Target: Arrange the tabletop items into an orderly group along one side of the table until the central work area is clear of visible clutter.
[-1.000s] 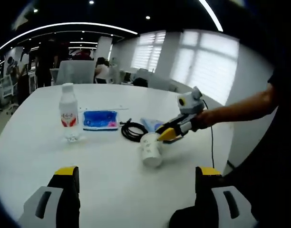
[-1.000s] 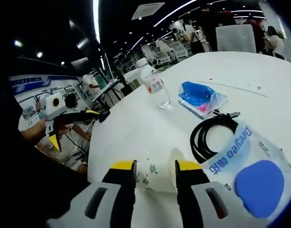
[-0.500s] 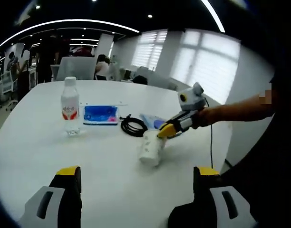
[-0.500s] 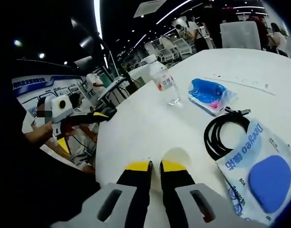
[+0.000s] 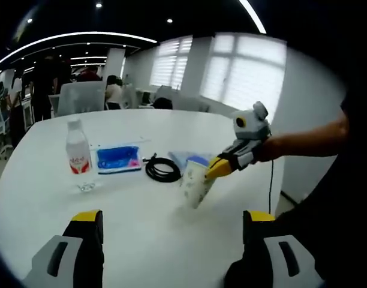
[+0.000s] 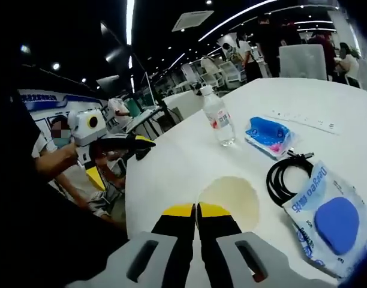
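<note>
White round table (image 5: 141, 234) w/ clutter, open-plan office, ceiling strip lights (image 5: 69, 39).

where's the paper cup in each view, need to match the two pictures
Left gripper view: the paper cup is right of centre on the white table, tilted, pinched at its rim by the right gripper.
Right gripper view: the cup's open mouth sits low at centre, just above the shut jaws.
Shared landmark: the coiled black cable lies just beside the cup.

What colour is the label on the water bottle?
Red and white, on the clear water bottle; it shows best in the left gripper view.
</note>
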Demonstrator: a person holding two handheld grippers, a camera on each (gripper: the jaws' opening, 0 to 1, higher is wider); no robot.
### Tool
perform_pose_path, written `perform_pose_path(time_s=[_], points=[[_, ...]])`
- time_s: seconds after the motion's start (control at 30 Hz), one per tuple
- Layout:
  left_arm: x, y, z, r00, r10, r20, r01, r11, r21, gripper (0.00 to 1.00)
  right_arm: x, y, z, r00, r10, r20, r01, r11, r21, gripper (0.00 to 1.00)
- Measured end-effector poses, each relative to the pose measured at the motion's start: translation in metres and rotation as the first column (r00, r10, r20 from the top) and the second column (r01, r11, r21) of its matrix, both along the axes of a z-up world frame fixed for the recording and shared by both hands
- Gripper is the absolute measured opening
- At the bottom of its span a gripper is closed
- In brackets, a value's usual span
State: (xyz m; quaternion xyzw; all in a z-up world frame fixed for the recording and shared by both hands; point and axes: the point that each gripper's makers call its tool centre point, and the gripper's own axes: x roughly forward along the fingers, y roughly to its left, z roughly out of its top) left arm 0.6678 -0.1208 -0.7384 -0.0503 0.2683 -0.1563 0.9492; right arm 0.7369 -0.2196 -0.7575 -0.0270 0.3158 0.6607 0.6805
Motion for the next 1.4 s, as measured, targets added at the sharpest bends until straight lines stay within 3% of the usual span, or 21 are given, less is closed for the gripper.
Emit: perform_pose_path(time_s=[0.3, 0.5, 1.27, 1.4], points=[[0.015, -0.003, 0.007, 0.998, -0.056, 0.003, 0.056, 0.998, 0.018, 0.98, -0.005, 0.006, 0.016, 0.993, 0.006, 0.118, -0.007, 1.000, 0.003, 0.00], [0.016, -0.003, 0.007, 0.998, -0.057, 0.007, 0.057, 0.998, 0.015, 0.99, -0.005, 0.010, 0.020, 0.978, 0.047, 0.205, -0.042, 0.999, -0.027, 0.00], [0.010, 0.011, -0.001, 0.999, -0.052, -0.006, 0.053, 0.997, 0.053, 1.00, 0.026, 0.046, 0.036, 0.937, 0.109, 0.331, -0.098, 0.994, -0.050, 0.00], [0.007, 0.012, -0.002, 0.999, -0.043, -0.005, 0.044, 0.998, 0.043, 1.00, 0.029, 0.057, 0.035, 0.920, 0.130, 0.369, -0.116, 0.991, -0.060, 0.00]])
